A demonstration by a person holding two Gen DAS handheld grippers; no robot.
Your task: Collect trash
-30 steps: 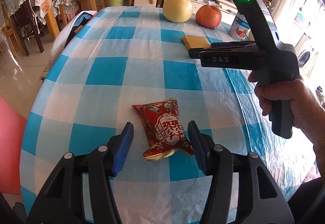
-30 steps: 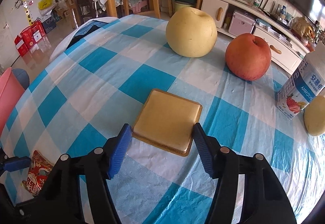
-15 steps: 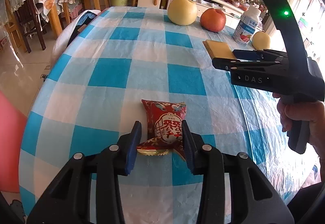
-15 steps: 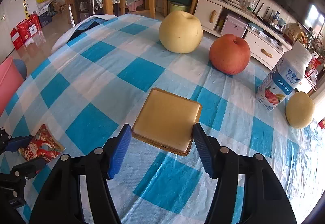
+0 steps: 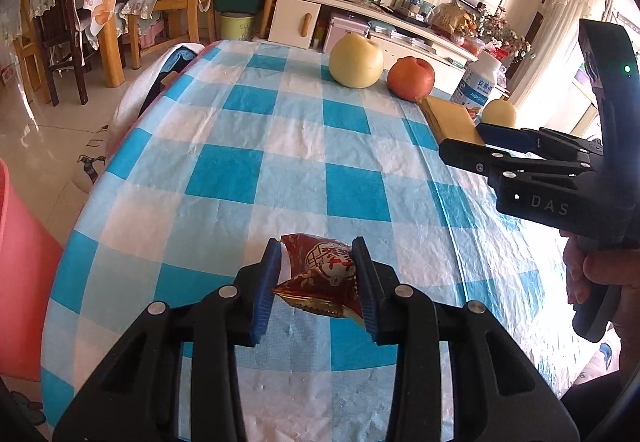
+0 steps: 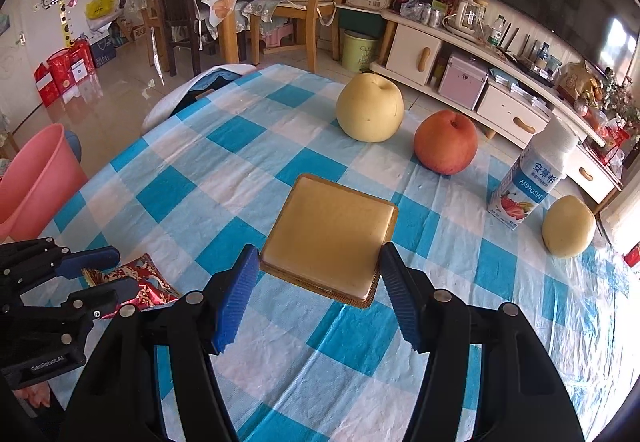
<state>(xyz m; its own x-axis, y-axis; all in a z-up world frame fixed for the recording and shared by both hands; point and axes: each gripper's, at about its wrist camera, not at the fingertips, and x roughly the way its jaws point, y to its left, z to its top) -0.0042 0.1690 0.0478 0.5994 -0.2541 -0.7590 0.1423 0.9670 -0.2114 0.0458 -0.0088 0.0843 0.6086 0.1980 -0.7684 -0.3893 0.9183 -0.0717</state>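
Observation:
A red snack wrapper (image 5: 322, 274) is pinched between the blue pads of my left gripper (image 5: 316, 282), lifted above the checked tablecloth (image 5: 280, 145); it also shows in the right wrist view (image 6: 136, 278). My right gripper (image 6: 316, 294) is shut on a flat gold square packet (image 6: 332, 234) and holds it above the table; the packet also shows in the left wrist view (image 5: 450, 113), at the tips of the right gripper (image 5: 476, 145).
A yellow pear (image 6: 370, 107), a red apple (image 6: 446, 141), a yoghurt carton (image 6: 532, 181) and a small yellow fruit (image 6: 568, 226) stand at the far side. A pink bin (image 6: 36, 181) stands on the floor left of the table. Chairs and a sideboard are behind.
My left gripper closed on the red wrapper and lifted it off the cloth. My right gripper rose, carrying the gold packet up with it.

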